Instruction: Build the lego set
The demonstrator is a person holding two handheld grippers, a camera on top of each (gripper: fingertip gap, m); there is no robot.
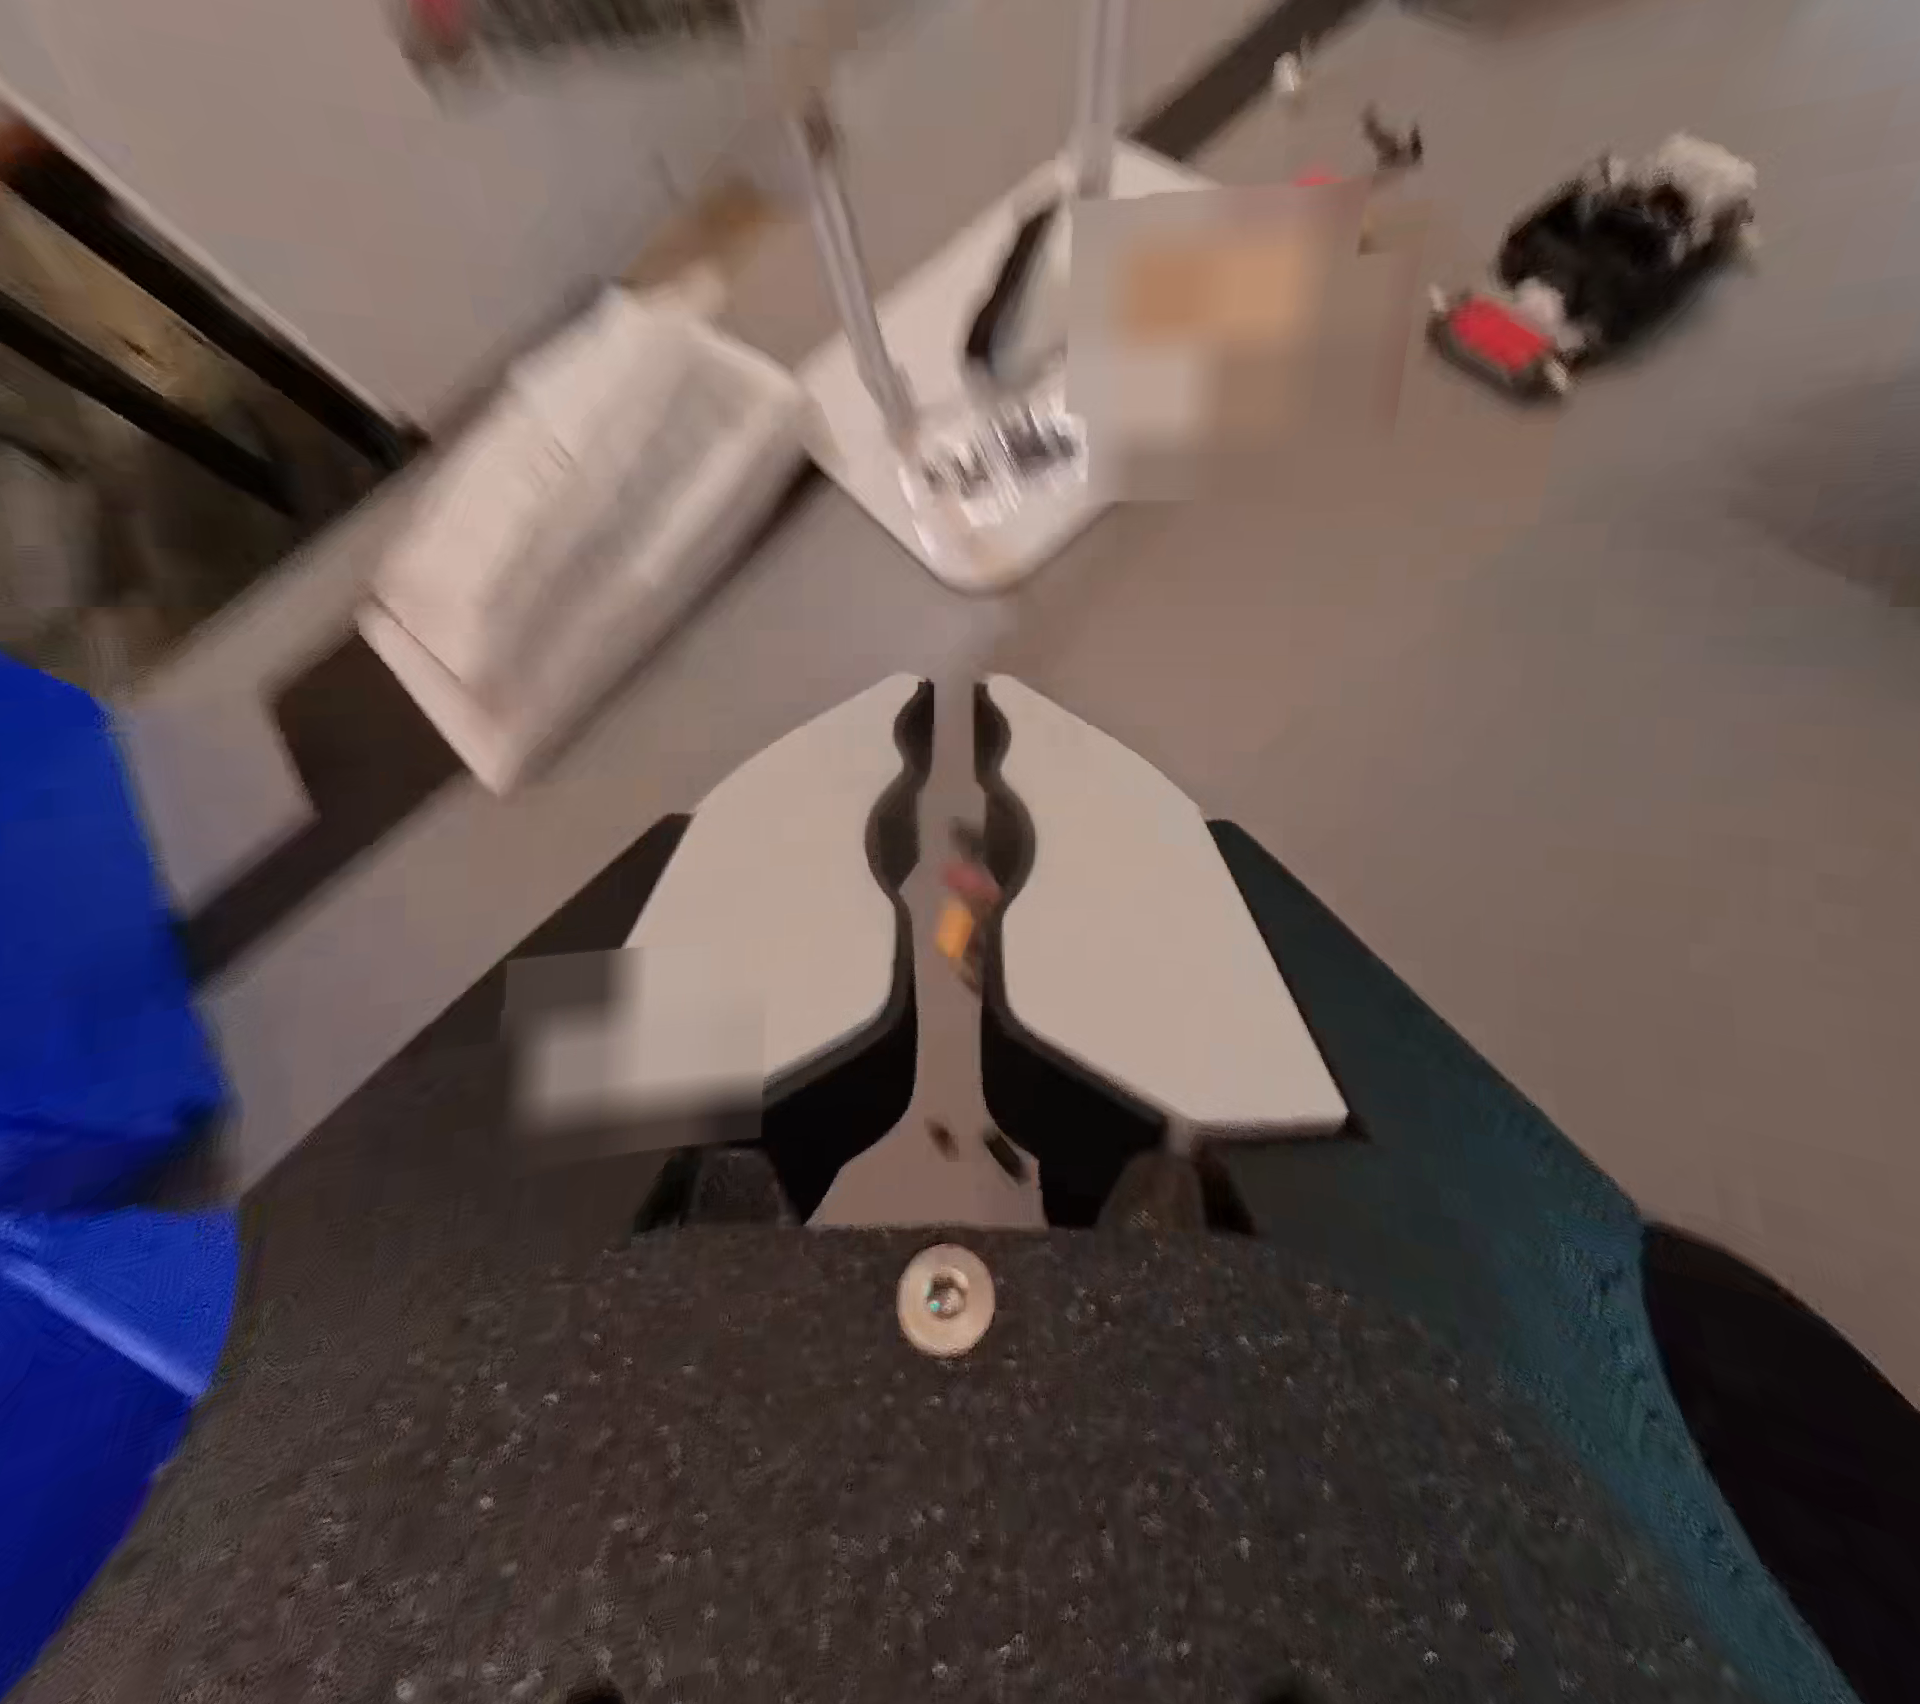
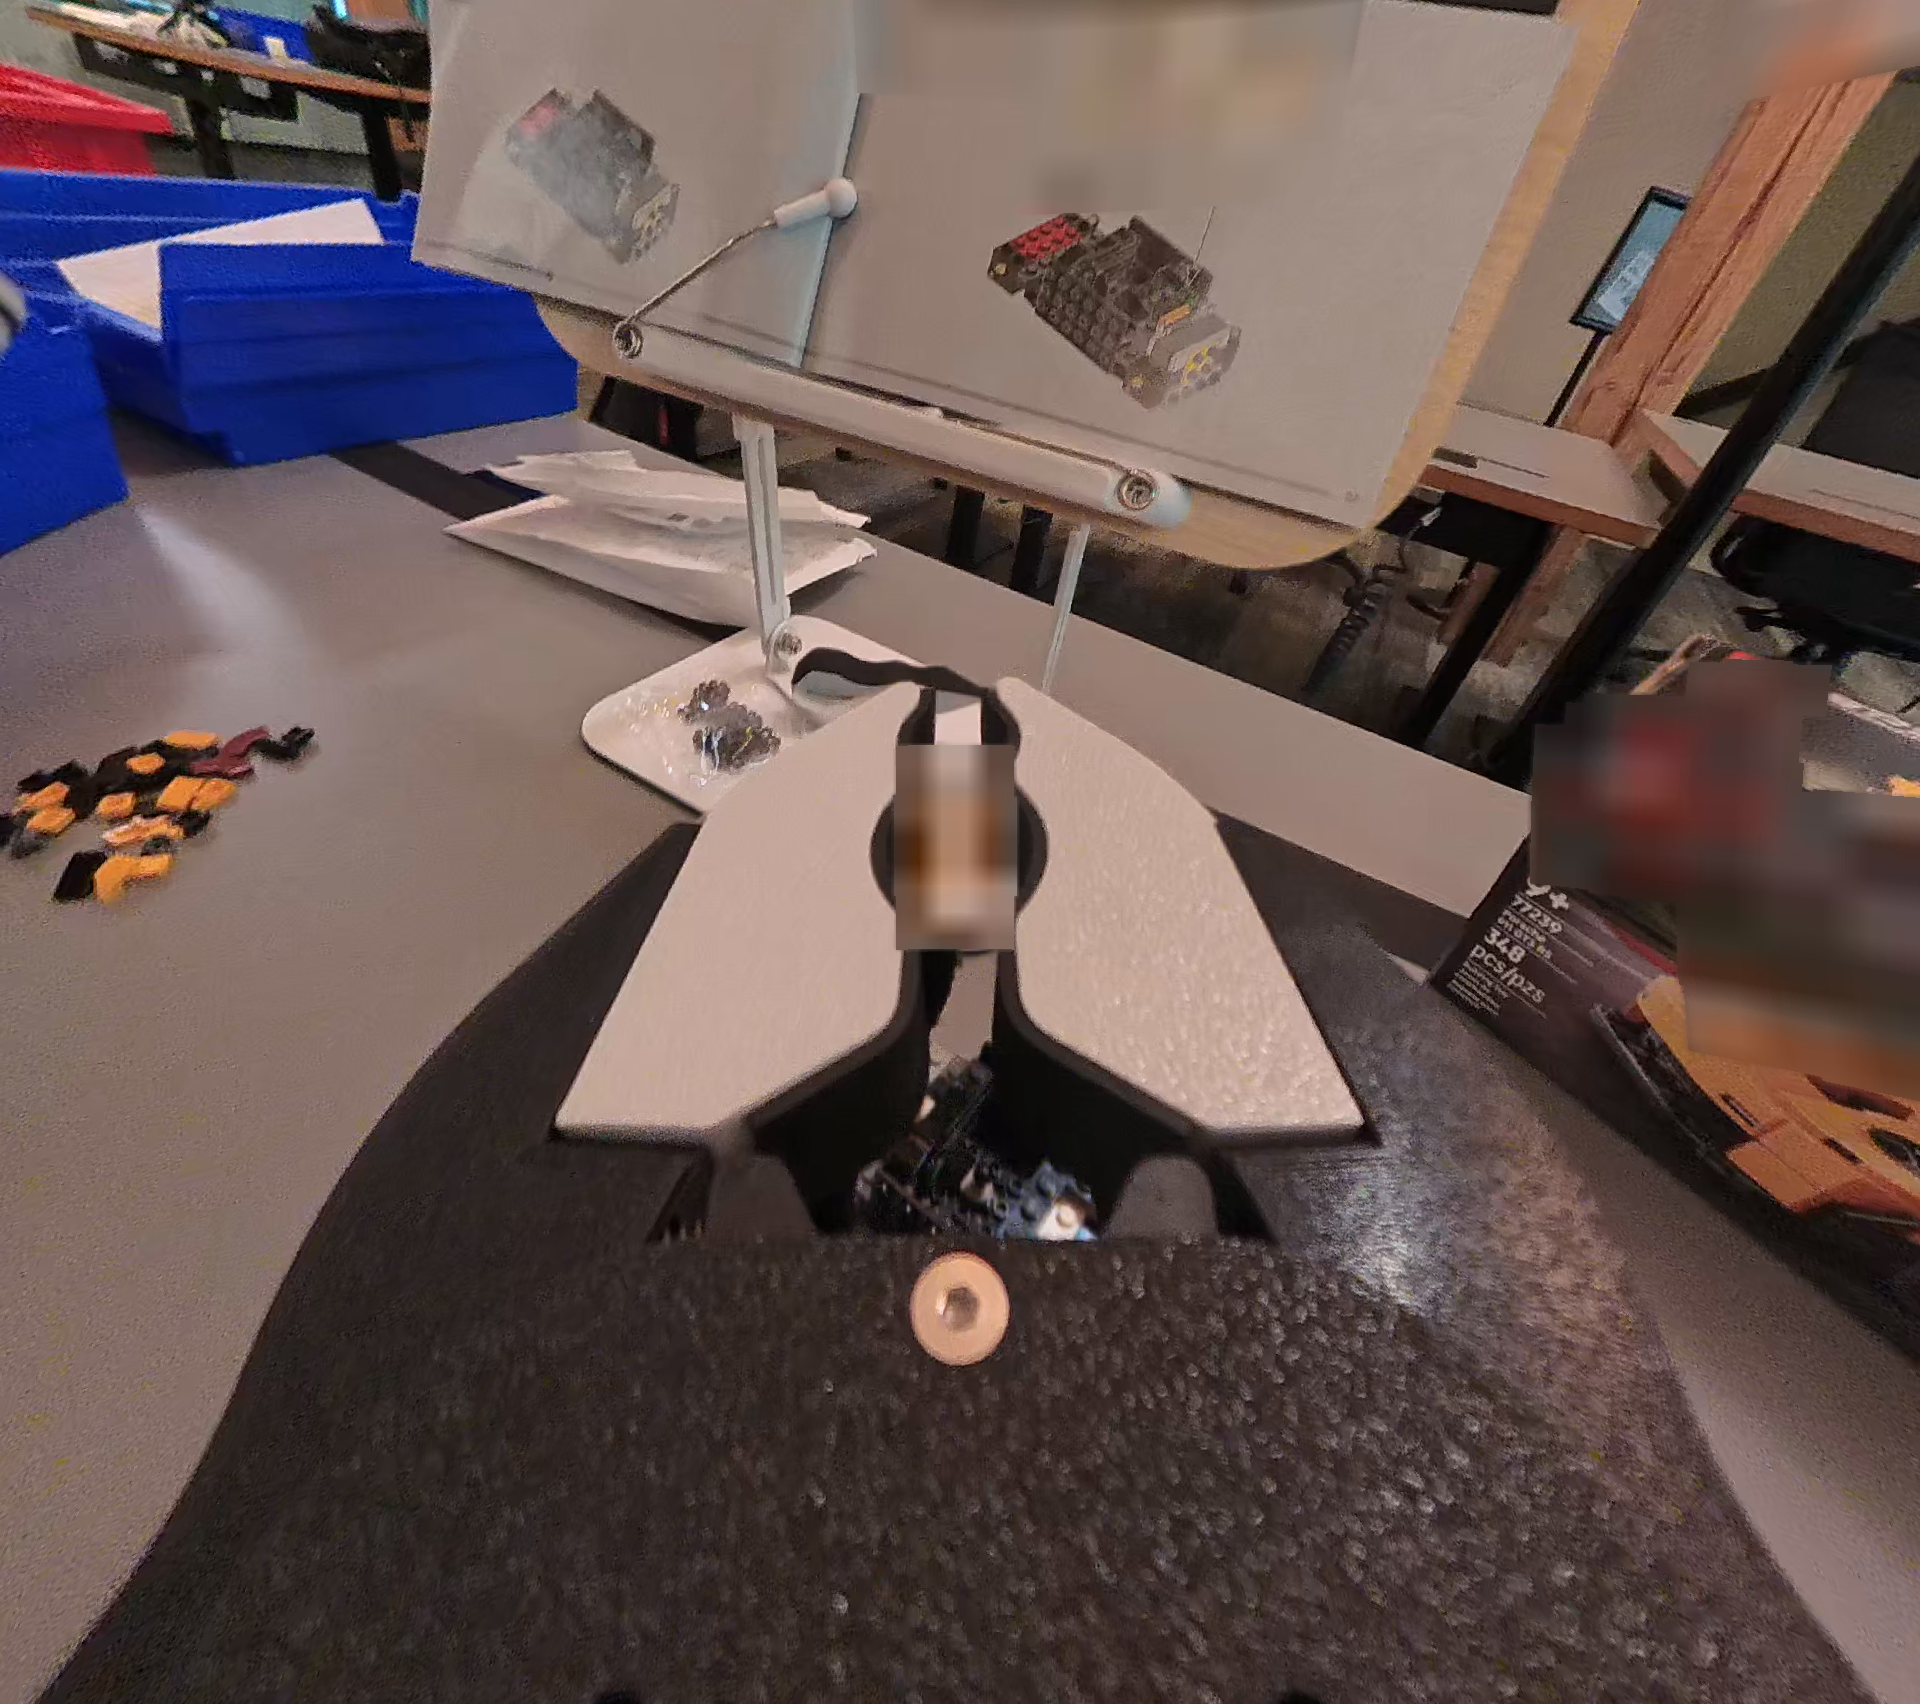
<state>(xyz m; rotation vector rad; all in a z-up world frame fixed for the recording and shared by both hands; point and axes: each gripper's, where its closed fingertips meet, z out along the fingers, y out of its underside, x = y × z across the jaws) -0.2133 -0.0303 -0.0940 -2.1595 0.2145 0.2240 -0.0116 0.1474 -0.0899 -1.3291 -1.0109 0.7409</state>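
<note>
The left wrist view is motion-blurred. My left gripper (image 1: 951,693) is shut with only a thin slit; through the slit I see small red and orange pieces (image 1: 956,927) on the grey table below. A partly built black lego car (image 1: 1621,252) with a red section lies on the table far right. My right gripper (image 2: 958,704) is shut and hovers over that black model (image 2: 977,1176), which shows under its fingers. A blurred patch covers part of its slit. A pile of orange and black pieces (image 2: 135,807) lies to the left.
An instruction booklet (image 2: 1039,220) stands open on a white stand (image 2: 644,719) straight ahead, with a small bag of dark parts (image 2: 727,724) on its base. White paper bags (image 2: 665,532) lie behind. Blue bins (image 2: 312,335) stand left, the set's box (image 2: 1714,1083) right. Left tips to right tips: about 30 centimetres.
</note>
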